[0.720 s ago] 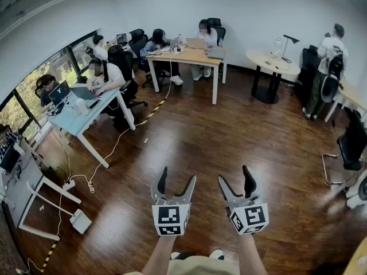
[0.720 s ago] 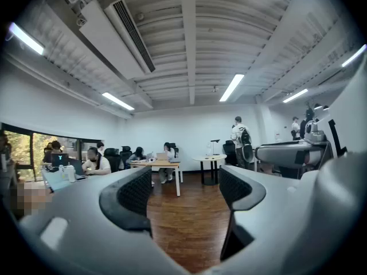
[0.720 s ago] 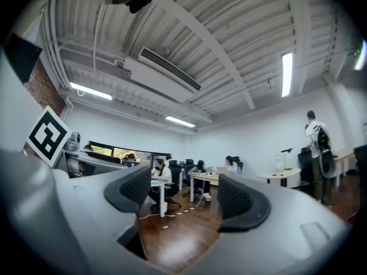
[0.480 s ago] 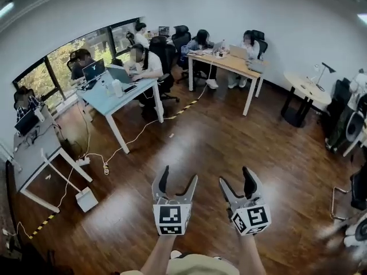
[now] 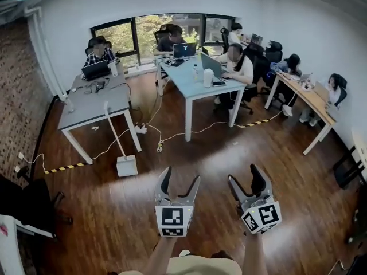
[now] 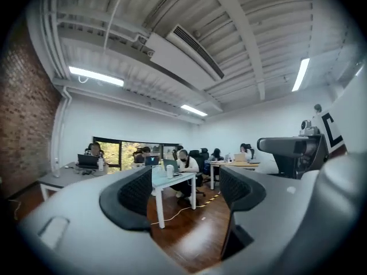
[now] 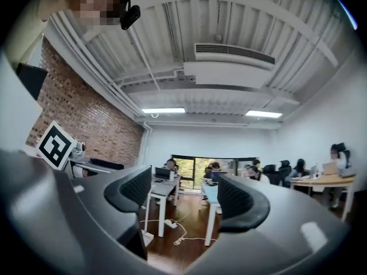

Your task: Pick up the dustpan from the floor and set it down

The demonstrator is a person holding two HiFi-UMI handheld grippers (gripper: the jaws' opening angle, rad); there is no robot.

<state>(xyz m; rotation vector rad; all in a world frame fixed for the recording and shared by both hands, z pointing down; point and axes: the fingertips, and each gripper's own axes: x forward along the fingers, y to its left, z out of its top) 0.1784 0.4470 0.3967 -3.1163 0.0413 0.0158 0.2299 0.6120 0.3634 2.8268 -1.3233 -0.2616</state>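
No dustpan shows in any view. In the head view my left gripper [image 5: 180,181] and right gripper [image 5: 245,179] are held side by side above the dark wood floor [image 5: 200,153], pointing away from me. Both are open with nothing between the jaws. The left gripper view looks along its open gripper [image 6: 186,191] at desks with seated people. The right gripper view looks past its open gripper [image 7: 186,196] toward the windows and a brick wall.
A grey desk [image 5: 94,105] and a light-blue desk [image 5: 198,87] stand ahead, with people seated at them. A white box [image 5: 127,165] and cables [image 5: 160,139] lie on the floor. Yellow-black tape [image 5: 66,167] runs at left. A dark chair [image 5: 28,202] stands at far left.
The head view has swung left across the room, from the round table side to the windows and brick wall. Both grippers keep their place in the view and stay open.
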